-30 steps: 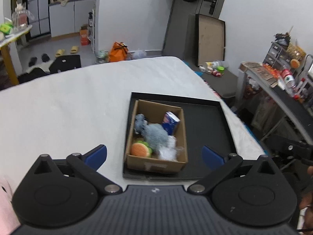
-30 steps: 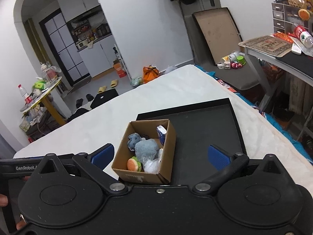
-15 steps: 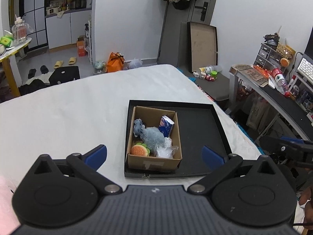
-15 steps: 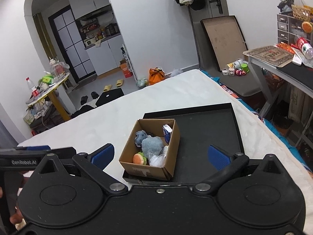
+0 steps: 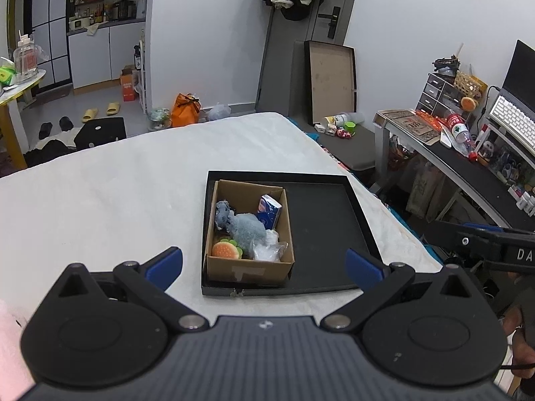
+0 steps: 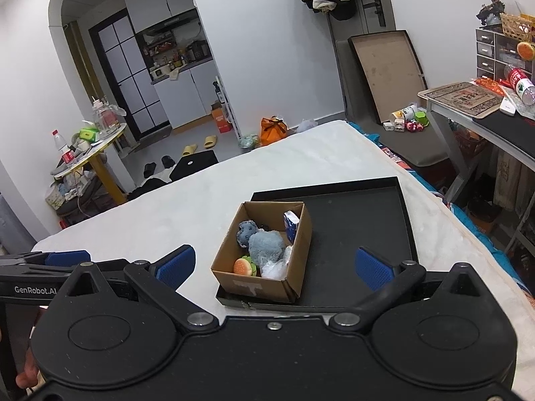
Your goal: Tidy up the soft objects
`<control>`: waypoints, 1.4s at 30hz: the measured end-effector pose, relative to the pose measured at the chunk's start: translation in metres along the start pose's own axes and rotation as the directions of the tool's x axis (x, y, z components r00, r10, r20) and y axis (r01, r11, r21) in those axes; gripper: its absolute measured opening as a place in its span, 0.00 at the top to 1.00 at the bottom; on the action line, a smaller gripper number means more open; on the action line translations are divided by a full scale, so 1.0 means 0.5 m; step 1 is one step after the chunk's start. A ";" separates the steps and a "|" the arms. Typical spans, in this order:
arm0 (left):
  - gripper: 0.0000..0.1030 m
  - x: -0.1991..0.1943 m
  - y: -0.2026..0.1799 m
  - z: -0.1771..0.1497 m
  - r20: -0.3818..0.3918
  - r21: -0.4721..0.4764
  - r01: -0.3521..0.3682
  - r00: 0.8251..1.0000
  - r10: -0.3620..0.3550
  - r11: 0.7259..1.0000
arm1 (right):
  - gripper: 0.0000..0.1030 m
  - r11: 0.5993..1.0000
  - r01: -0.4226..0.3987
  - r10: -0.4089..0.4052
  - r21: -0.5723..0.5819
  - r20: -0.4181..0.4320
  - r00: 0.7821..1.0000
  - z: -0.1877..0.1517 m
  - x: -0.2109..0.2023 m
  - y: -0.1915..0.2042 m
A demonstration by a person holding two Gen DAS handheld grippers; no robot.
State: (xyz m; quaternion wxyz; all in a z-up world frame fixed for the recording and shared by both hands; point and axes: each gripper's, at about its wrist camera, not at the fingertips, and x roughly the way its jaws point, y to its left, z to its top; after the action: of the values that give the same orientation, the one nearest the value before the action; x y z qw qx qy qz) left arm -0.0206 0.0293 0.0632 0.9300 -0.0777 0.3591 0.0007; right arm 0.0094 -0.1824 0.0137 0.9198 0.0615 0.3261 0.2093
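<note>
A cardboard box (image 5: pixel 248 270) (image 6: pixel 257 284) stands in the left part of a black tray (image 5: pixel 321 220) (image 6: pixel 361 214) on a white bed. In the box lie a grey plush animal (image 5: pixel 244 225) (image 6: pixel 264 244), a burger toy (image 5: pixel 226 250) (image 6: pixel 243 266), a blue and white packet (image 5: pixel 269 210) (image 6: pixel 291 224) and a clear plastic bag (image 5: pixel 269 250) (image 6: pixel 276 269). My left gripper (image 5: pixel 264 264) is open and empty, held back from the box. My right gripper (image 6: pixel 274 264) is open and empty, also short of the box.
The white bed (image 5: pixel 100 200) stretches left and far of the tray. A desk (image 5: pixel 468 153) with clutter stands to the right. The other gripper shows at the right edge of the left wrist view (image 5: pixel 485 244) and at the left edge of the right wrist view (image 6: pixel 43 260).
Both grippers have pulled back and up from the box, so it looks smaller and farther. Both stay open and empty.
</note>
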 end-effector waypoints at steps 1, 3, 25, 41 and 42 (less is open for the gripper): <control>0.00 -0.002 -0.001 -0.002 0.001 -0.001 0.001 1.000 -0.001 1.000 | 0.00 1.000 0.003 -0.003 -0.003 0.001 1.000 0.001 -0.001 0.002; 0.00 -0.004 -0.001 -0.002 -0.004 -0.003 0.005 1.000 -0.005 1.000 | 0.00 1.000 0.000 0.000 -0.012 0.000 1.000 0.001 -0.002 0.004; 0.00 -0.020 0.003 -0.006 0.014 0.016 -0.035 0.999 0.034 0.999 | 0.00 1.000 0.015 -0.016 -0.025 -0.027 1.000 -0.007 -0.002 0.011; 0.00 -0.018 0.004 -0.009 0.015 0.021 -0.035 0.999 0.035 0.999 | 0.00 0.999 0.024 -0.026 -0.046 -0.046 0.999 -0.006 0.003 0.016; 0.00 -0.018 0.004 -0.010 0.017 0.022 -0.038 0.999 0.037 0.999 | 0.00 0.999 0.023 -0.025 -0.046 -0.047 0.999 -0.006 0.004 0.015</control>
State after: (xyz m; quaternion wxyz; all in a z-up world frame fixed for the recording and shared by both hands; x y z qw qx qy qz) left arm -0.0304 0.0310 0.0653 0.9336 -0.0604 0.3529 0.0148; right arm 0.0062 -0.1747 0.0122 0.9153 0.0316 0.3439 0.2070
